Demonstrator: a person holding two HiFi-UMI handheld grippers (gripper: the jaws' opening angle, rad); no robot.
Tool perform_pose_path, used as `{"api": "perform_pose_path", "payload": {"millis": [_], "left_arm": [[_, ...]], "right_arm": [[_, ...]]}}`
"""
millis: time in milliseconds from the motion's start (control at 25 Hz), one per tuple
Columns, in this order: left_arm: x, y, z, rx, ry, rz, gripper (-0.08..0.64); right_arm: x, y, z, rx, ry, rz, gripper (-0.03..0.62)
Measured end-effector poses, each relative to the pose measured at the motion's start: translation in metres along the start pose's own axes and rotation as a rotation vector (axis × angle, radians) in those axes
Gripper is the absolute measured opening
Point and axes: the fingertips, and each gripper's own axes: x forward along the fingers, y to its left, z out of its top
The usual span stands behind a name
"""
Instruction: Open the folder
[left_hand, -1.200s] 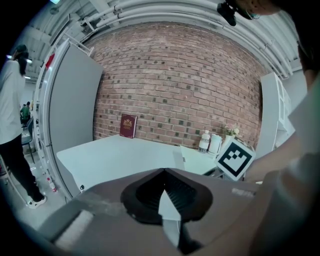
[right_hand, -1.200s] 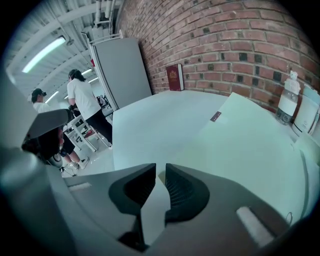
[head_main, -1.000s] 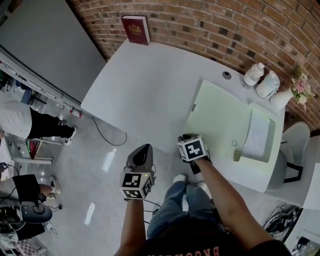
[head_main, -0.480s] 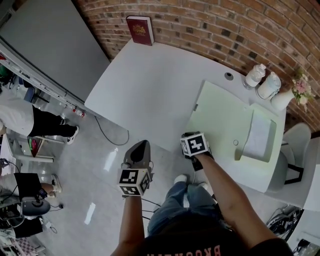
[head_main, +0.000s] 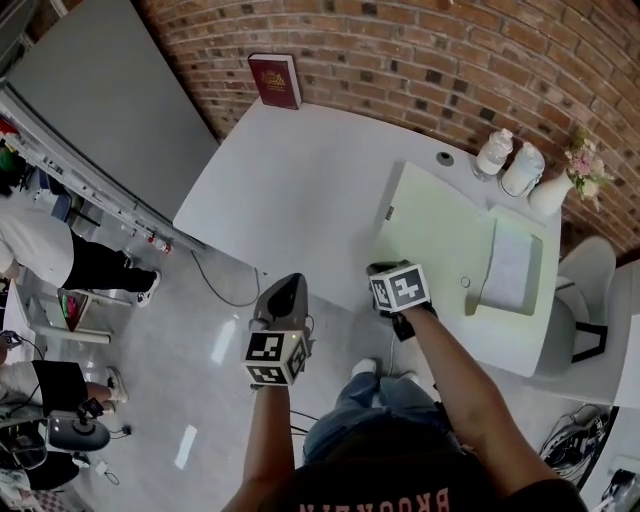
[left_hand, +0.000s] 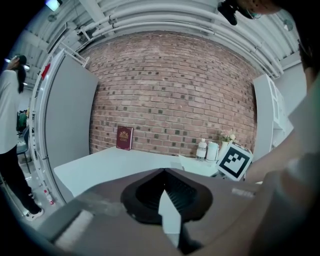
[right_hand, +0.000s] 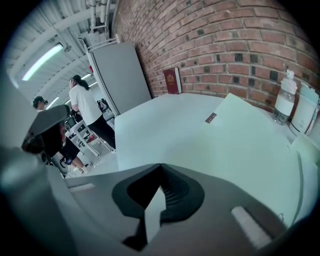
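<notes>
A pale green folder (head_main: 440, 230) lies on the white table (head_main: 300, 170), with a small dark tab (head_main: 388, 213) on its left edge. My right gripper (head_main: 378, 268) sits at the folder's near left corner, its jaws shut on the edge of the cover. In the right gripper view the cover (right_hand: 240, 145) spreads away from my shut right gripper (right_hand: 160, 165). My left gripper (head_main: 285, 285) hangs over the floor in front of the table, shut and holding nothing. In the left gripper view my left gripper (left_hand: 163, 170) points level at the table, and a corner of the folder (left_hand: 187, 162) stands raised.
A white sheet (head_main: 510, 265) lies on the folder's right part. A red book (head_main: 274, 80) leans on the brick wall at the table's far left. Two white bottles (head_main: 494, 152) and a flower vase (head_main: 560, 185) stand at the far right. A chair (head_main: 585, 290) is to the right.
Both grippers have risen a little. The right gripper stays at the folder's near left corner, and the left one still hangs off the table's front edge.
</notes>
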Motion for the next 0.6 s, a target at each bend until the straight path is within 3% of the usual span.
{"api": "perform_pose_path", "payload": {"millis": [600], "left_arm": [[0.008, -0.05, 0.046, 0.051, -0.12, -0.105, -0.002]], "right_arm": [[-0.087, -0.002, 0.025, 0.003, -0.216, -0.046, 0.002]]}}
